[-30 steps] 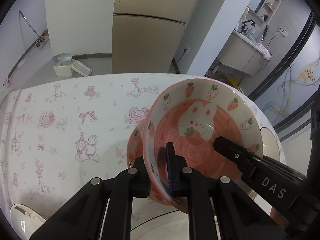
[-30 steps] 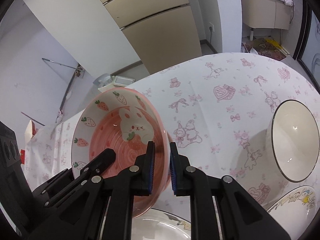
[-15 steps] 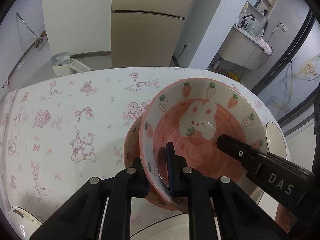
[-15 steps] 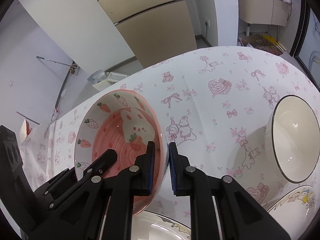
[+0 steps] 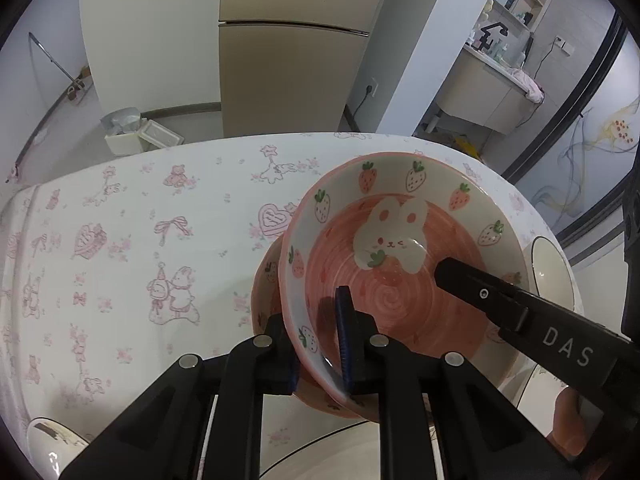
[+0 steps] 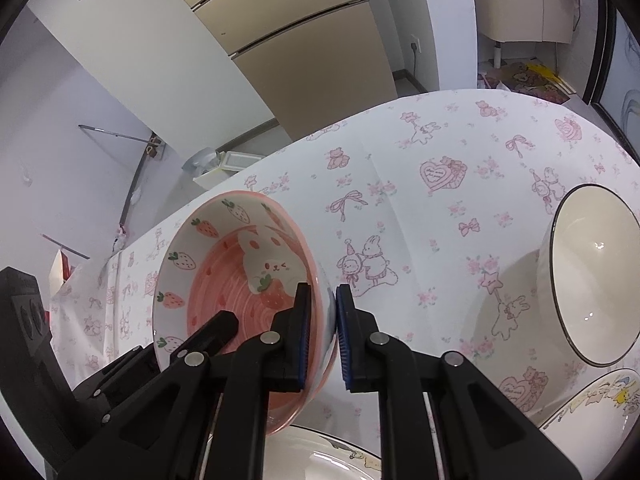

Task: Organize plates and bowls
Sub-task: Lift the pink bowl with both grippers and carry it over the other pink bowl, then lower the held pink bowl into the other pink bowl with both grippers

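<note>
A pink bowl with a rabbit and strawberries (image 5: 404,264) is held over the table by both grippers. My left gripper (image 5: 316,328) is shut on its near left rim. My right gripper (image 6: 322,316) is shut on its right rim; its finger also shows inside the bowl in the left wrist view (image 5: 472,284). The same bowl appears in the right wrist view (image 6: 236,276). A second pink bowl (image 5: 266,276) sits directly under it, mostly hidden. A cream bowl with a dark rim (image 6: 592,280) stands at the right.
The table wears a white cloth with pink prints (image 5: 120,248). A white plate (image 6: 320,456) lies near the front edge below the grippers. A printed plate (image 6: 592,404) lies at the front right. Another plate (image 5: 52,448) sits at the front left.
The held pink bowl has tilted flatter and come down toward the lower pink bowl. Both grippers have kept their hold on its rim.
</note>
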`<state>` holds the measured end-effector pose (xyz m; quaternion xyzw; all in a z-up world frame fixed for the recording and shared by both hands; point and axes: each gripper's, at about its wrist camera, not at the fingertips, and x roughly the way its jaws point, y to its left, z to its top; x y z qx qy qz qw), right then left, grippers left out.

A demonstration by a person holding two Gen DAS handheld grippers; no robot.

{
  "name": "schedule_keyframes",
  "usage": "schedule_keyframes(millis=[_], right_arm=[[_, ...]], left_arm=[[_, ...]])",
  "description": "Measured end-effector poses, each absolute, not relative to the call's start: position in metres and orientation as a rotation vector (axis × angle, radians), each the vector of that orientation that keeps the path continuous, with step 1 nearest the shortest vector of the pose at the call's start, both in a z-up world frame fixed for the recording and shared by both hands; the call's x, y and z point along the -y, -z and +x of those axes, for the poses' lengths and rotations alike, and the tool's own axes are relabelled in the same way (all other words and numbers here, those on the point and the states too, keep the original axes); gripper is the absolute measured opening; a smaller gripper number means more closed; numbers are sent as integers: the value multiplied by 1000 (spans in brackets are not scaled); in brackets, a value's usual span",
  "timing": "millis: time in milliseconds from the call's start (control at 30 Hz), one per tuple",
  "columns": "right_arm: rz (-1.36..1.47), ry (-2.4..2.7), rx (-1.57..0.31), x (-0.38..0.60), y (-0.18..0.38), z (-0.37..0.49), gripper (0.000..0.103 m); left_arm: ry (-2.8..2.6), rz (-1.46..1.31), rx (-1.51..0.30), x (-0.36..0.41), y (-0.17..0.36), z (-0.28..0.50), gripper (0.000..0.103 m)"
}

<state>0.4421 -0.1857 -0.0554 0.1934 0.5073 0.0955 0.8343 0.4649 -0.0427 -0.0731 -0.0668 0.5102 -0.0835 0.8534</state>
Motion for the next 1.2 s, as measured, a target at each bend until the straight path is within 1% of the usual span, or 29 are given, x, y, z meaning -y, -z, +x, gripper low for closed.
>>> schedule_keyframes(millis=[333,700,1200], right_arm=[[354,-230,-1032,168,41,434,12],[325,-229,-1061,156,52,436,12],[276,-201,-1097,153,62,440,13]], left_arm=[[153,-106,-1034,33,52,459,16],[157,-111,-1079,21,60,462,16],[140,-92,-1118,29,79,470,16]])
